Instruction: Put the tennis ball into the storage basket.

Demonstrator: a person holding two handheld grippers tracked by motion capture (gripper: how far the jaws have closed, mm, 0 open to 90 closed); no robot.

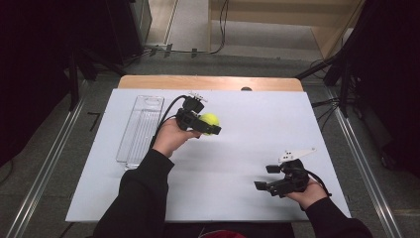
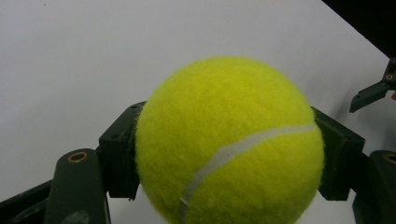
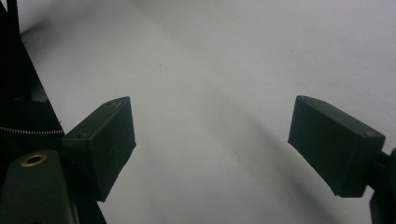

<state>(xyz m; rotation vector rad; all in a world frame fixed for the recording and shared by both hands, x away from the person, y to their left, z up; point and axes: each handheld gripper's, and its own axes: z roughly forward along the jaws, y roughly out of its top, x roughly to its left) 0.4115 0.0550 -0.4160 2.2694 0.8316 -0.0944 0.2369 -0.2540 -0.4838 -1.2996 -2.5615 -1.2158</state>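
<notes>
High view shows a bench (image 1: 233, 198) covered with a white sheet, and the person's 2 sleeved forearms coming in from its near edge. The left claw (image 1: 210, 126) is held up toward the far middle of the bench, a little left of centre, and it is pinching a yellow-green tennis ball (image 1: 210, 119) between its jaws. Left gripper view shows the tennis ball (image 2: 229, 140) close up, with 1 black jaw pressed against each side of it, its pale seam curving across the lower front, and the white sheet behind it. A clear plastic tray (image 1: 141, 130), long and narrow, lies near the left edge of the bench, running from the far side toward the near side; it sits just left of the left hand (image 1: 171, 138) and apart from the ball. The right claw (image 1: 267, 177) is held over the near right part of the bench, well apart from the ball and the tray, with its jaws spread and nothing between them. Right gripper view shows the right claw (image 3: 212, 149) with its 2 black jaws wide apart over bare white sheet.
</notes>
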